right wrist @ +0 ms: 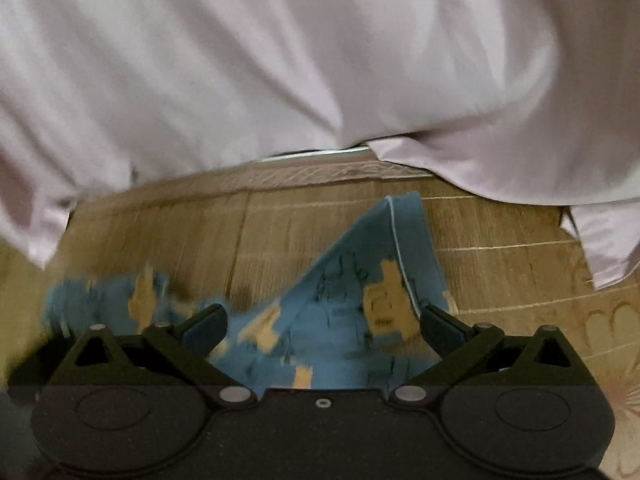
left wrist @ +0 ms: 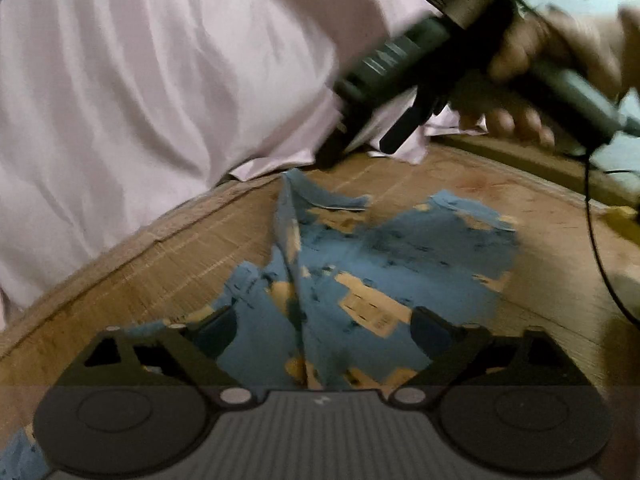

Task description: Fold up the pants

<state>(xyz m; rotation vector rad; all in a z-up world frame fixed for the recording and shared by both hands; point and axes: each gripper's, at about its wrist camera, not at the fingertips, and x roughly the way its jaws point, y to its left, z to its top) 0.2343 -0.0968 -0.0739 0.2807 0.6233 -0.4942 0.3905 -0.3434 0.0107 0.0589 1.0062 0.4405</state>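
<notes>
You had the pants lying crumpled on the table, a ridge standing up between both grippers. Your left gripper and right gripper were spread wide, holding nothing. I judge you were only beginning; next you needed to pinch an edge and flatten the cloth.

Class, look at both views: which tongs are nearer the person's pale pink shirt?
Right. The right tongs are beside the pale pink shirt's hem; the left tongs sit back across the blue tan-patched pants.
</notes>
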